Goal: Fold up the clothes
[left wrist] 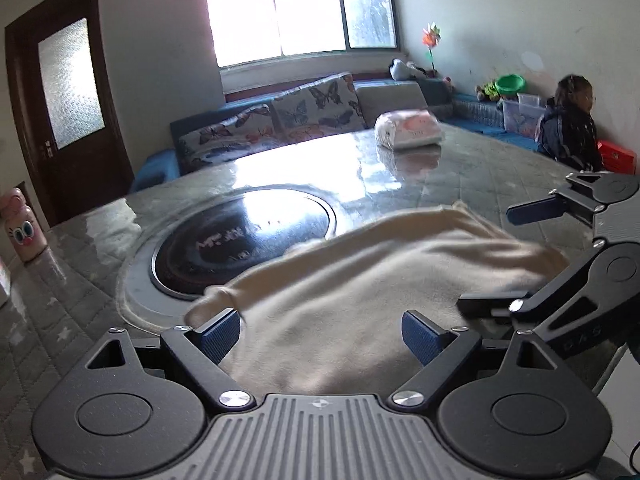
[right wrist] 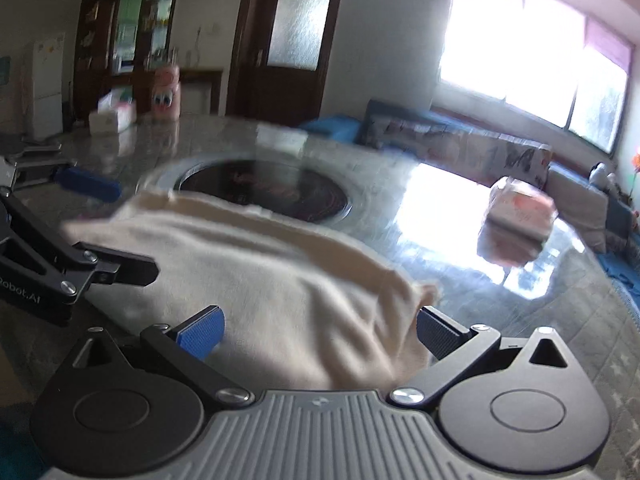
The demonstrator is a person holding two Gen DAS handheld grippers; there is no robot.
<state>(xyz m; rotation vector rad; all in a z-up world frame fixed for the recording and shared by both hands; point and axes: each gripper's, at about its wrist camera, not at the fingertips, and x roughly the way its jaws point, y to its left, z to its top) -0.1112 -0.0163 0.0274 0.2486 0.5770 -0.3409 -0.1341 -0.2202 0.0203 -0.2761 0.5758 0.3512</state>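
Folding in progress: cream garment (left wrist: pixel 360 280) lies bunched on the desk (left wrist: pixel 460 168), partly over the round black inset (left wrist: pixel 248 232). Left tool (left wrist: pixel 320 336) and right tool (right wrist: pixel 320 332) both gape wide over the cloth, gripping nothing. Next move likely needs each closing on an edge.

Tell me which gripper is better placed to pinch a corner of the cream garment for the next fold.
Probably right. The right gripper stands open with the cream garment bunched against its outer finger, an edge ready to pinch. The left gripper, also open, has only flat cloth between its fingers, no edge.
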